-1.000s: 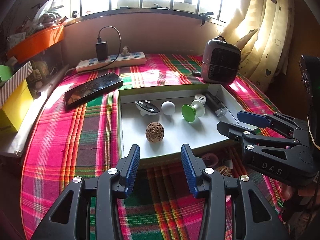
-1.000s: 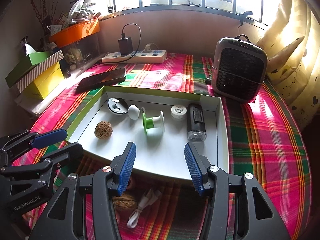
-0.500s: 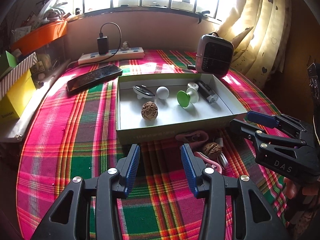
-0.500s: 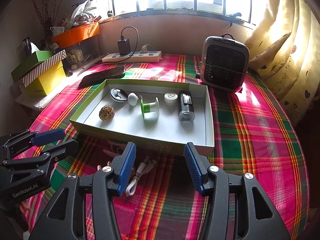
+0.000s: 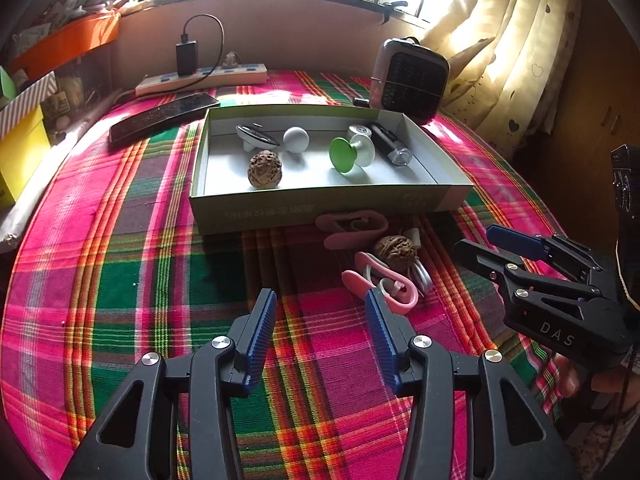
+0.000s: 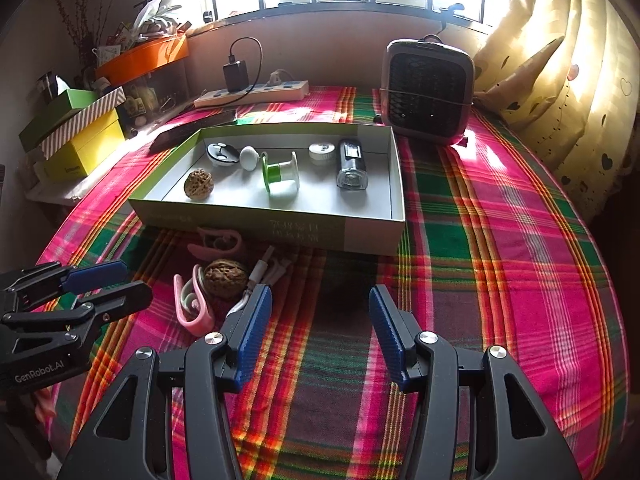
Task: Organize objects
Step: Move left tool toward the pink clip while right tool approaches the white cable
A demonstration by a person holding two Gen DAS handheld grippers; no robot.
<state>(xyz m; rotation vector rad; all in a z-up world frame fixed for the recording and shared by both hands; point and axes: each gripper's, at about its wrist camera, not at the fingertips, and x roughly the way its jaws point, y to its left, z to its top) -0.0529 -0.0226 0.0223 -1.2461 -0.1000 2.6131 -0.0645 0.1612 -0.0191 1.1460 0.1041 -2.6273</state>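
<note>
Loose wrinkled brown walnut lies on the plaid cloth just in front of the shallow green-and-white cardboard box, among pink clips and white cable. Left gripper and right gripper both stand wide, empty. Walnut lies ahead-right of left, ahead-left of right; neither is clearly nearer.

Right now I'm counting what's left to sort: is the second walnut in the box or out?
Out. The walnut lies on the cloth before the box, among pink clips.
</note>
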